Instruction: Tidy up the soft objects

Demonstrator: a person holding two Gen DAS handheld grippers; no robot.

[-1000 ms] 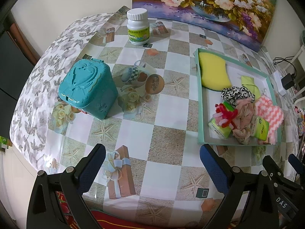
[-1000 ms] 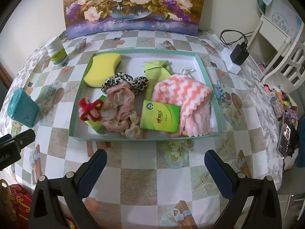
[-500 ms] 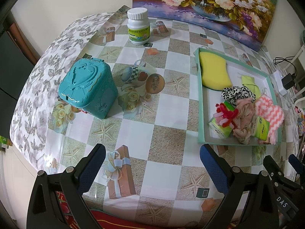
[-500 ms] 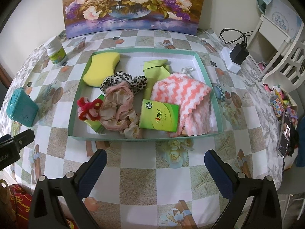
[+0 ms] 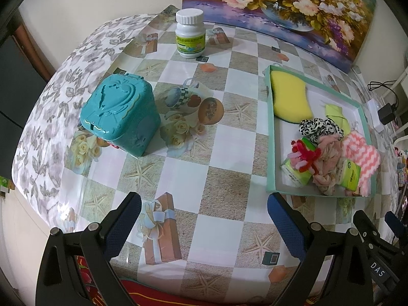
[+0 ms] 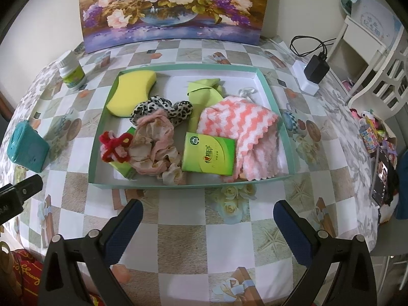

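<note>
A teal-rimmed white tray [image 6: 193,185] holds the soft things: a yellow sponge [image 6: 131,93], a leopard scrunchie [image 6: 160,109], a beige scrunchie [image 6: 153,148], a red-and-pink scrunchie [image 6: 114,146], a green cloth [image 6: 205,93], a pink-and-white towel [image 6: 244,137] and a green tissue pack [image 6: 207,155]. The tray also shows in the left wrist view [image 5: 270,137]. My right gripper [image 6: 207,221] is open and empty, in front of the tray's near rim. My left gripper [image 5: 204,214] is open and empty over the table, left of the tray.
A teal plastic box [image 5: 119,113] and a white pill bottle [image 5: 190,34] stand on the checkered tablecloth left of the tray. A flower painting [image 6: 170,7] leans at the back. A charger and power strip [image 6: 309,75] lie at the right, with a white shelf [image 6: 369,51] beyond.
Both views have crept slightly forward toward the table. Nothing on the table has moved, and both grippers stay open.
</note>
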